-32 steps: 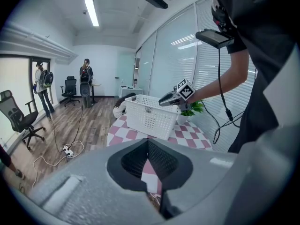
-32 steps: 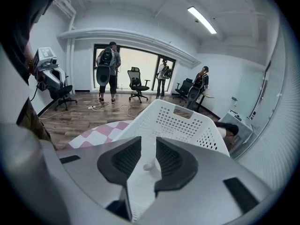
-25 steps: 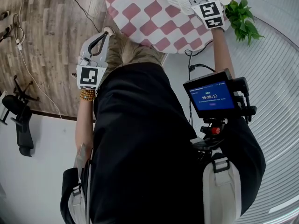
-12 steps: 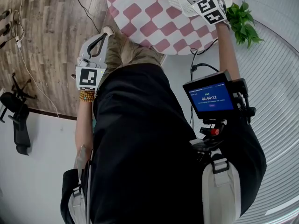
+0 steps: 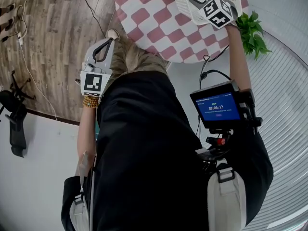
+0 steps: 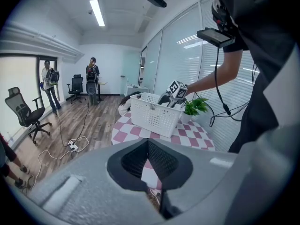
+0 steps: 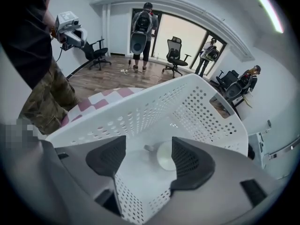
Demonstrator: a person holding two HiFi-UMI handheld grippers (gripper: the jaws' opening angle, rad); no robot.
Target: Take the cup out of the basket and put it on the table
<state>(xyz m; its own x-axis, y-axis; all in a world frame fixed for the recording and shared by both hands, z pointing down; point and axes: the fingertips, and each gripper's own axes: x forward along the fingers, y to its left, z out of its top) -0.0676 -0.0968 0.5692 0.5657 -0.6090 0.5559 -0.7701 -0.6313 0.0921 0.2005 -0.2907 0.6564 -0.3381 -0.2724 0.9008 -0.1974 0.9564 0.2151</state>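
Right gripper view, tally? asks the first observer.

Second: One basket (image 7: 187, 111), one cup (image 7: 164, 156), one checked table (image 5: 144, 18), one plant (image 5: 250, 25), two claws.

First: State of the right claw (image 7: 146, 151)?

Second: Jaws wide and just been opening. It points down into the basket, perforated walls all round it. The cup lies on the basket floor beyond the tips, between the jaws and nearer the right-hand pad. No pad touches it.

First: Left claw (image 6: 148, 153)?

Second: Tips together, nothing between them. Table and basket sit well ahead of it.
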